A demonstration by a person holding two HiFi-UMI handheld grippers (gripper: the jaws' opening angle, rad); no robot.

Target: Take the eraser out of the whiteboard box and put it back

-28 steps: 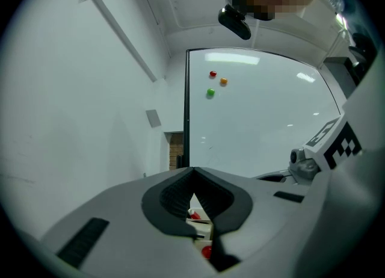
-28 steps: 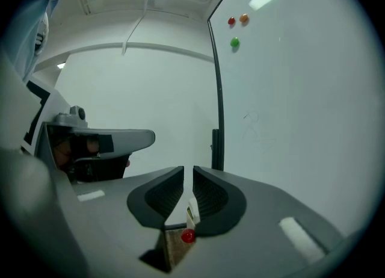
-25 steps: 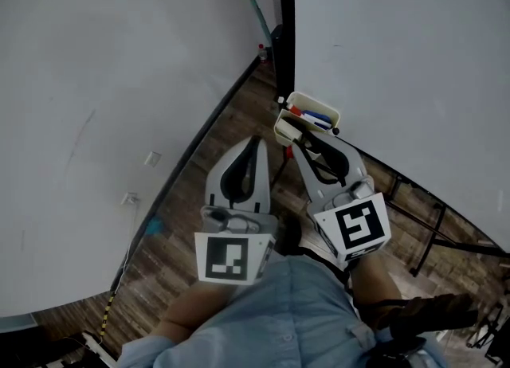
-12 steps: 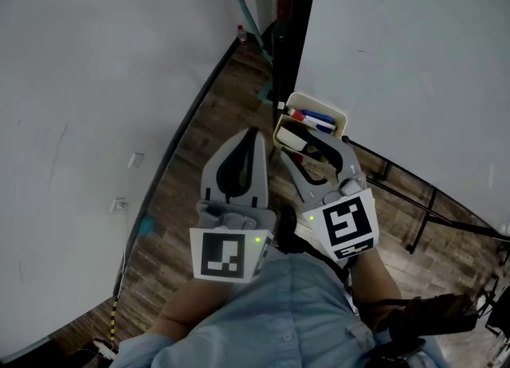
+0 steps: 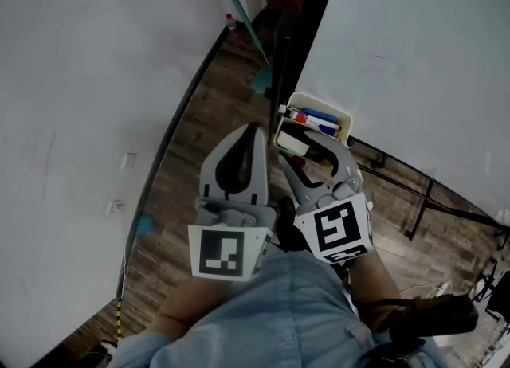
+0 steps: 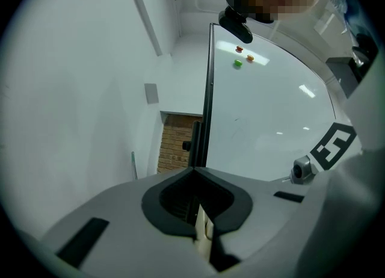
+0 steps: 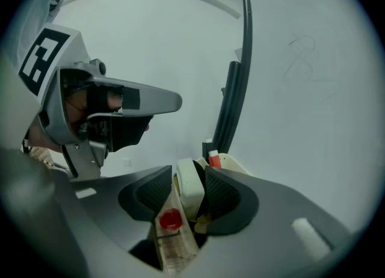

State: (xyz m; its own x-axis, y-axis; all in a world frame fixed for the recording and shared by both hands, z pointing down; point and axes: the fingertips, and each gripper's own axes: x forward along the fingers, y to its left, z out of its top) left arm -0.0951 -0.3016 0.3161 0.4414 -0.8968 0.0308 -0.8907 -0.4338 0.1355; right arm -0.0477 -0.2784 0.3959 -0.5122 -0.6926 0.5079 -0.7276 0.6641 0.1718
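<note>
A cream whiteboard box [image 5: 338,113] hangs on the edge of the whiteboard [image 5: 414,56]. Inside it stands the white eraser [image 5: 292,145], beside red and blue markers [image 5: 317,123]. My right gripper [image 5: 307,156] reaches into the box with its jaws opening. The eraser [image 7: 191,188] stands between its pads, and the left pad shows a gap to it. The box rim [image 7: 239,166] and a red marker cap [image 7: 215,162] show just behind. My left gripper [image 5: 253,131] hovers left of the box, shut and empty, its jaws meeting at the tips [image 6: 194,169].
A black whiteboard post [image 5: 296,32] rises beside the box. A white wall [image 5: 80,103] runs along the left, over dark wood floor [image 5: 207,111]. The stand's black legs [image 5: 422,207] spread at the right. A small red round piece [image 7: 169,219] lies below the eraser.
Both grippers have sunk a little. The right gripper's jaws have spread wide and now stand around the eraser inside the box. The left gripper stayed shut.
</note>
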